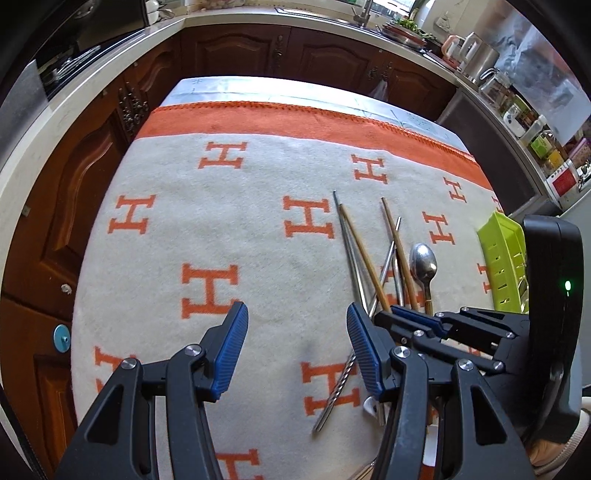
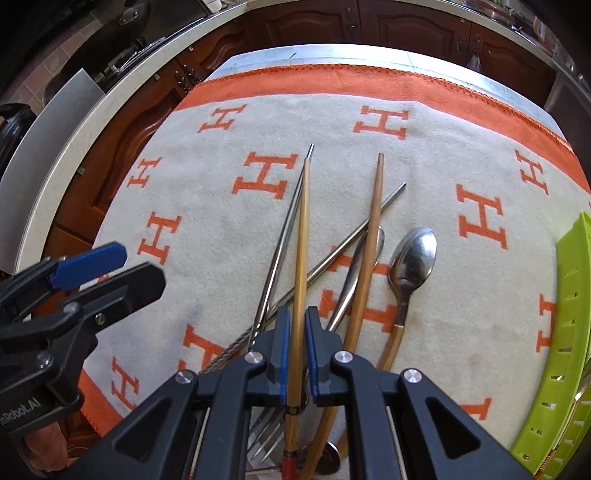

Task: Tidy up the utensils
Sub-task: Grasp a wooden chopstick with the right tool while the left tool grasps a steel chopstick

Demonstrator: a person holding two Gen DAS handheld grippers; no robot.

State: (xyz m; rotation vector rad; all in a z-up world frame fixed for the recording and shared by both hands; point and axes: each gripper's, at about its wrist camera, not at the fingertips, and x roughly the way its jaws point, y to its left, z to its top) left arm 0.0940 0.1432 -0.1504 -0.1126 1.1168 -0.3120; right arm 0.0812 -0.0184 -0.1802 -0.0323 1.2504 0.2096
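Dark wood cabinets (image 1: pixel 236 51) were ranged below pale counter (image 1: pixel 74 99). Table was covered by cream blanket (image 1: pixel 221 229), orange-bordered. Daylight was cast from sink (image 1: pixel 364 22) side.

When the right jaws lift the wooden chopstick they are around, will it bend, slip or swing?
The long wooden chopstick looks stiff and light, so it probably will not bend. The right gripper has it near the handle end, so the far tip may swing or droop. Its smooth, tapered shaft could slide between the ribbed blue pads.
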